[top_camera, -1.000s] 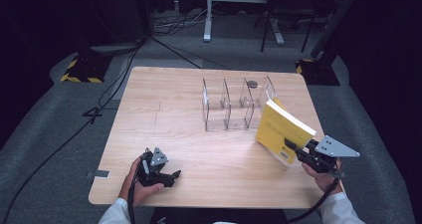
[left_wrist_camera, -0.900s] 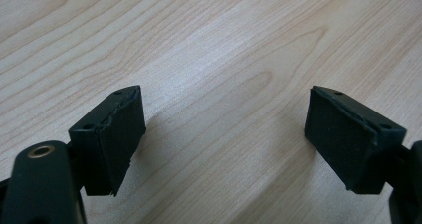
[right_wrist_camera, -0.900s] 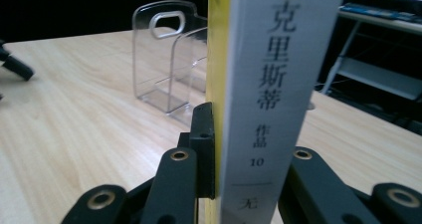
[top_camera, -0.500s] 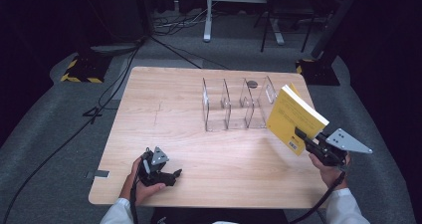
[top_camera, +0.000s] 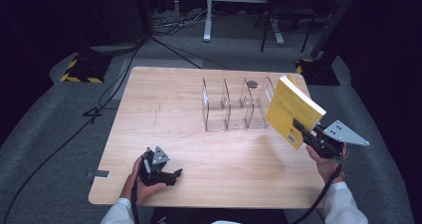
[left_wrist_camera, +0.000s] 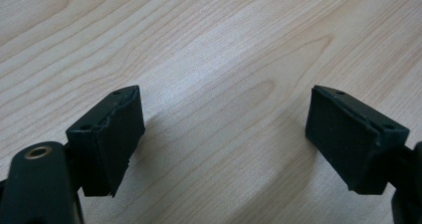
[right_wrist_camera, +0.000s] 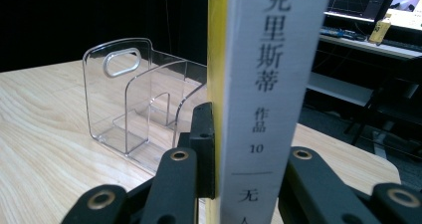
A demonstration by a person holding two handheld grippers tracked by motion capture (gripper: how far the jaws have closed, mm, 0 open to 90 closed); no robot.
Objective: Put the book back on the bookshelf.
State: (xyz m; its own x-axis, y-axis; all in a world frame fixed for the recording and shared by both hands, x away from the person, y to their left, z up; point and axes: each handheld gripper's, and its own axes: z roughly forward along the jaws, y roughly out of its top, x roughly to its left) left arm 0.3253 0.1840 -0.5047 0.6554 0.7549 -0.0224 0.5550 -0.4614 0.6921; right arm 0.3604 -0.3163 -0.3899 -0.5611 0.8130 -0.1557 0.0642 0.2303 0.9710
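Right gripper (top_camera: 301, 130) clamped on yellow book (top_camera: 293, 109), jaws pinching it near spine; book off table, tilted, just right of clear rack (top_camera: 234, 107). In right gripper view, book (right_wrist_camera: 263, 84) upright between jaws, rack (right_wrist_camera: 134, 99) beyond, slots empty. Left gripper (top_camera: 171, 175) jaws wide, nothing between, resting low on table (top_camera: 164, 99) near front edge. Judgement: pickup done; slotting book into rack left.
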